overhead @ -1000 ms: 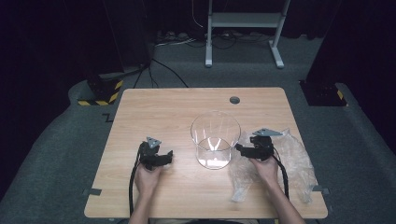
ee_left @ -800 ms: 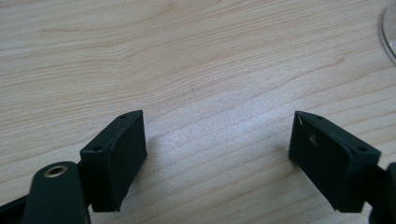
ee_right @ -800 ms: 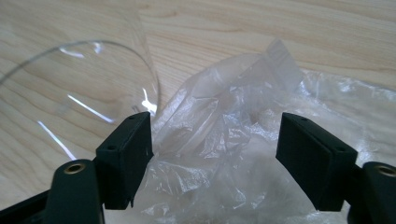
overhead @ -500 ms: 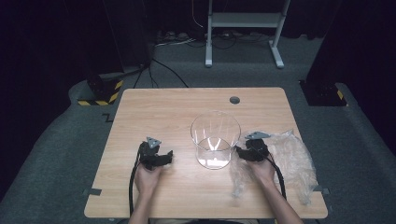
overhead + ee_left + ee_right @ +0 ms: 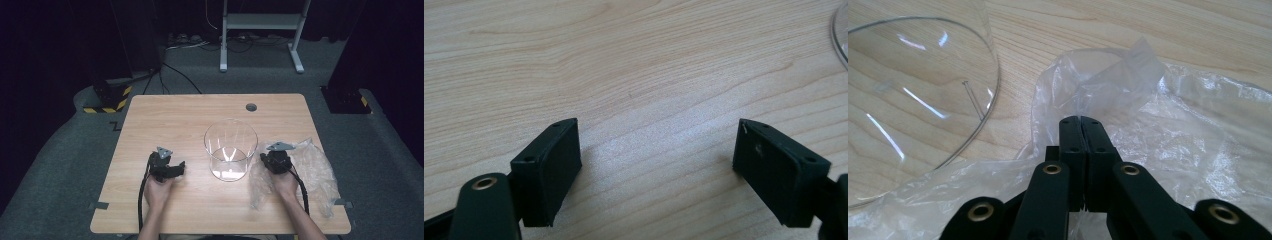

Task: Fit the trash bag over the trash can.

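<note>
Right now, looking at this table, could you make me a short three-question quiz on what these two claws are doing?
1. True or false: the left claw stands open over bare table.
2. What is the right claw shut on? A) the glass bowl B) the plastic bag C) a cable
3. Fill in: the bowl stands on the table between the two ____.

Key:
1. True. Its jaws are wide apart with only wood between them.
2. B. The jaws have just closed and pinch a fold of the clear bag.
3. Claws. The left one is at the bowl's left, the right one at its right.
</note>
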`<state>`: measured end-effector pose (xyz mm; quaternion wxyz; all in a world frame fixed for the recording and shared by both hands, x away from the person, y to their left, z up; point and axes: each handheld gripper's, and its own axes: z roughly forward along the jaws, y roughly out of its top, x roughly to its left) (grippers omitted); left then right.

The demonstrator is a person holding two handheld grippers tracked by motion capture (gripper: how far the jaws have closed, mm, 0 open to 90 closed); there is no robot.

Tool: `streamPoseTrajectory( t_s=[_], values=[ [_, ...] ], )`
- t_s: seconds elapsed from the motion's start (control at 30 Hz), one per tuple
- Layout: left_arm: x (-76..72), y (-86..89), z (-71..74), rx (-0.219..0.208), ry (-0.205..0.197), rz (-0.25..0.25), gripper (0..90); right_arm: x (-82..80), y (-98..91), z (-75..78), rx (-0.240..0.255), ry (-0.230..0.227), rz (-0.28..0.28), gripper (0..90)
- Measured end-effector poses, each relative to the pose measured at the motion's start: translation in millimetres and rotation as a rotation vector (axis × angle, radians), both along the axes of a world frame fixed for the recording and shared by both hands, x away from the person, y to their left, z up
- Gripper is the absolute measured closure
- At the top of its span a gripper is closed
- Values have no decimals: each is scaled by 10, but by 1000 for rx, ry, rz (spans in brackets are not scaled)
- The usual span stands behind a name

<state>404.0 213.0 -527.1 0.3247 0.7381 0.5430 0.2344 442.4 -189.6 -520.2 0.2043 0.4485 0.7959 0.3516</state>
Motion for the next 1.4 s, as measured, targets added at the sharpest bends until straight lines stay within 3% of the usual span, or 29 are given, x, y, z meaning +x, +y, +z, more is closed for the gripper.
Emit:
streamPoseTrajectory(
  t_s=[0.2, 0.73, 0.83, 1.0, 1.2, 1.4],
  values=[
    [0, 0, 0, 0, 0, 0, 193, -7, -41, 40, 20, -6, 6, 897],
    [0, 0, 0, 0, 0, 0, 194, -214, -286, 609, 78, -114, 45, 899],
    [0, 1, 0, 1, 0, 0, 194, -254, -401, 728, 138, -123, 44, 899],
    [0, 0, 0, 1, 0, 0, 194, -286, -462, 873, 172, -137, 53, 899],
    [0, 0, 0, 1, 0, 0, 194, -353, -429, 1129, 183, -189, 90, 899],
    [0, 0, 0, 0, 0, 1, 194, -401, -272, 1379, 184, -229, 162, 899]
  ],
)
